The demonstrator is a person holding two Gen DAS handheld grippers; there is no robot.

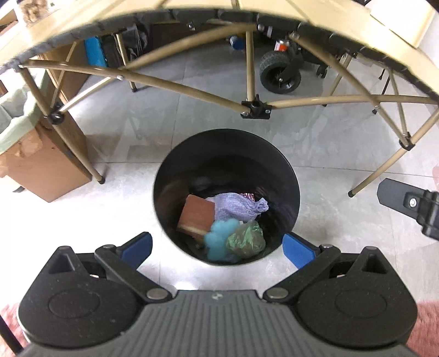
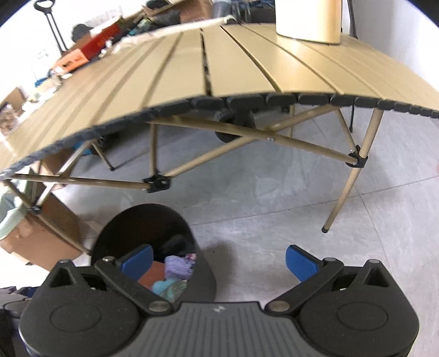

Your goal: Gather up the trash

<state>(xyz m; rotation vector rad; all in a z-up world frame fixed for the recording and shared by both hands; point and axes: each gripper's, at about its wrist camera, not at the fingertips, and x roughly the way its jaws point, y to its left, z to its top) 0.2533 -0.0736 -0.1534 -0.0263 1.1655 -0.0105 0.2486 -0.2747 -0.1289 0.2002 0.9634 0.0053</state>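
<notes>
A black round bin [image 1: 285, 164] stands on the floor in front of the folding table. Inside lie a brown block [image 1: 196, 214], a lilac cloth [image 1: 236, 207], a blue fluffy wad [image 1: 219, 237] and a green crumpled bag [image 1: 247, 240]. My left gripper [image 1: 216, 248] hovers over the bin, open and empty. The right gripper's black body [image 1: 411, 204] shows at the right edge of the left wrist view. In the right wrist view my right gripper [image 2: 219, 262] is open and empty, beside the bin [image 2: 204, 270], whose lilac cloth [image 2: 177, 266] shows.
A tan slatted folding table [image 2: 247, 63] with crossed legs [image 1: 255, 109] stands beyond the bin. A cardboard box [image 1: 41, 170] with a pale green liner sits at left. A black wheel [image 1: 279, 72] is under the table. A tan container [image 2: 308, 19] stands on the tabletop. Grey tiled floor surrounds the bin.
</notes>
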